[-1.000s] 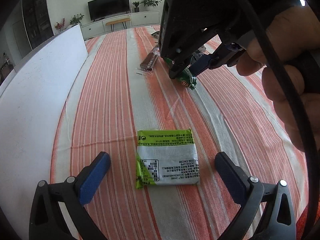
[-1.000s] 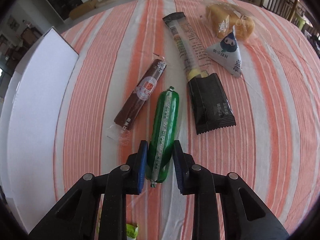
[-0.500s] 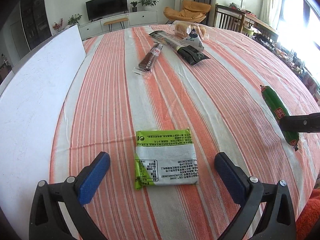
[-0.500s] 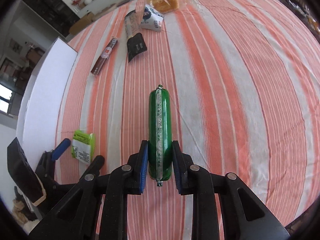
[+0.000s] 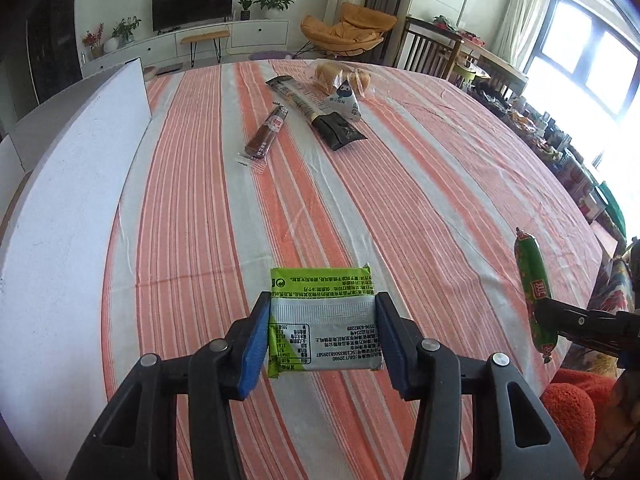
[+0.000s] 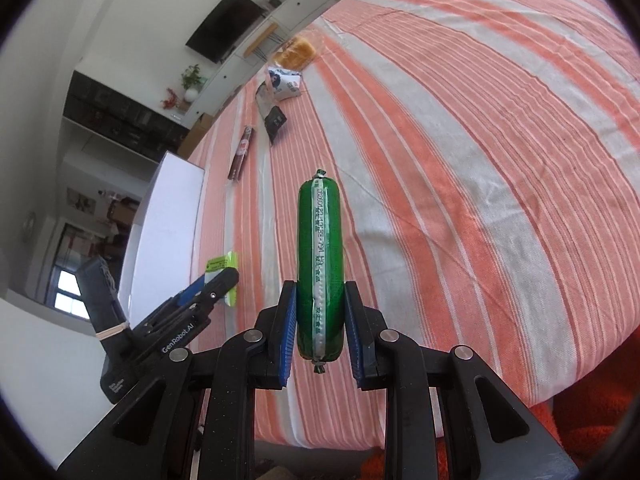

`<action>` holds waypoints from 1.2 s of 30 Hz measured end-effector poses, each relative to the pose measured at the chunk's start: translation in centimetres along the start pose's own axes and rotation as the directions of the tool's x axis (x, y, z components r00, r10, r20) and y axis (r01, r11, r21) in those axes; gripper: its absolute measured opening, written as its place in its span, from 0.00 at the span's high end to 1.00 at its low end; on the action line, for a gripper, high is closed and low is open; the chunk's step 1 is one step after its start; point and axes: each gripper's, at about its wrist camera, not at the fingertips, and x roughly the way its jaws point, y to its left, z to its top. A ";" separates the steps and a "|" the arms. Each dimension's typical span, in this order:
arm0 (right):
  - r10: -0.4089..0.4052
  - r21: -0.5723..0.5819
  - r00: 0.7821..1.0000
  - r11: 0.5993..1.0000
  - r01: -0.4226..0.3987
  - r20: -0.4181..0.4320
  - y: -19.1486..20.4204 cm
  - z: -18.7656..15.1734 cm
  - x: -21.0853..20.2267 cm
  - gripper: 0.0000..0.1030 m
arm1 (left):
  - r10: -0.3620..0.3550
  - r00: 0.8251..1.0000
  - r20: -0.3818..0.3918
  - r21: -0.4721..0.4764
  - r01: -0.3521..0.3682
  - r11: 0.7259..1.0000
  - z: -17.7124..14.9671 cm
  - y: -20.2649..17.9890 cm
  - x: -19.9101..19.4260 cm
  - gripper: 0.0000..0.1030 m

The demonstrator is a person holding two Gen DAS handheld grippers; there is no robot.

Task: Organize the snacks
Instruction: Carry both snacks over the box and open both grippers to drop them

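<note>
Orange-and-white striped cloth (image 5: 400, 184) covers a wide table. The left gripper (image 5: 322, 334) has just been closing its blue-padded jaws, and they now sit against both side edges of a flat green-and-silver foil snack packet (image 5: 322, 320) with printed text; it appears raised just off the cloth, though the fisheye view makes that hard to confirm. The right gripper (image 6: 320, 332) is closed narrowly on the lower end of a glossy green plastic-wrapped sausage stick (image 6: 320, 264), which stands upright in the air above the near right part of the table.

Far across the cloth lie the unsorted snacks: a dark red wrapped sausage stick (image 5: 267, 136), a long black-and-yellow wrapper (image 5: 316, 112), a white triangular pouch (image 5: 347, 100) and a clear bag of bread (image 5: 338, 76). A tall white panel (image 5: 76, 184) stands along the table's left side.

Risks from here: the packet is pinched only at its thin soft edges, so it could buckle or slide out if tilted. The sausage's slick skin, held low with most of its length above the pads, could pivot or slip. The two grippers are near each other and could knock together if they cross.
</note>
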 end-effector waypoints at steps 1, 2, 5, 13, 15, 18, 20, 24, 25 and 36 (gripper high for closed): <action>-0.004 -0.003 1.000 1.000 0.004 0.001 0.1 -0.1 -0.1 0.77 | -0.023 1.000 0.013 -0.003 0.023 1.000 0.0 -0.2 -1.2 0.52; -0.008 -0.006 1.000 1.000 0.008 0.001 0.3 -0.2 -0.1 0.77 | -0.045 0.999 0.027 -0.004 0.045 0.999 0.1 -0.4 -2.3 0.52; 0.003 -0.016 1.000 1.000 -0.003 0.000 0.7 -0.7 0.0 0.77 | -0.096 0.994 0.057 0.002 0.096 0.995 0.1 -0.9 -5.5 0.52; 0.035 -0.102 0.999 0.994 -0.035 -0.001 4.8 -1.5 -0.2 0.77 | -0.159 0.982 0.105 -0.001 0.160 0.987 -0.3 0.4 -12.2 0.52; 0.044 -0.126 0.999 0.991 -0.044 -0.004 5.9 -1.7 -0.3 0.77 | -0.162 0.980 0.118 -0.019 0.166 0.986 -0.4 1.5 -13.6 0.52; 0.066 -0.154 0.998 0.986 -0.067 -0.012 7.5 -2.1 -0.4 0.77 | -0.158 0.977 0.146 -0.051 0.167 0.985 -0.6 3.5 -15.9 0.52; 0.081 -0.175 0.997 0.981 -0.082 -0.016 8.7 -2.3 -0.4 0.77 | -0.143 0.976 0.166 -0.075 0.157 0.985 -0.7 5.2 -17.4 0.52; 0.125 -0.226 0.992 0.965 -0.129 -0.033 12.0 -2.5 -0.3 0.77 | -0.054 0.973 0.224 -0.164 0.093 0.982 -0.8 10.7 -20.5 0.52; 0.140 -0.242 0.989 0.959 -0.145 -0.040 13.2 -2.4 -0.1 0.77 | -0.023 0.971 0.237 -0.190 0.069 0.979 -0.9 12.2 -21.2 0.52; 0.238 -0.448 0.930 0.824 -0.346 -0.281 29.2 -5.4 7.7 0.77 | 0.319 0.936 0.151 -0.422 -0.231 0.877 -5.0 25.5 -21.3 0.50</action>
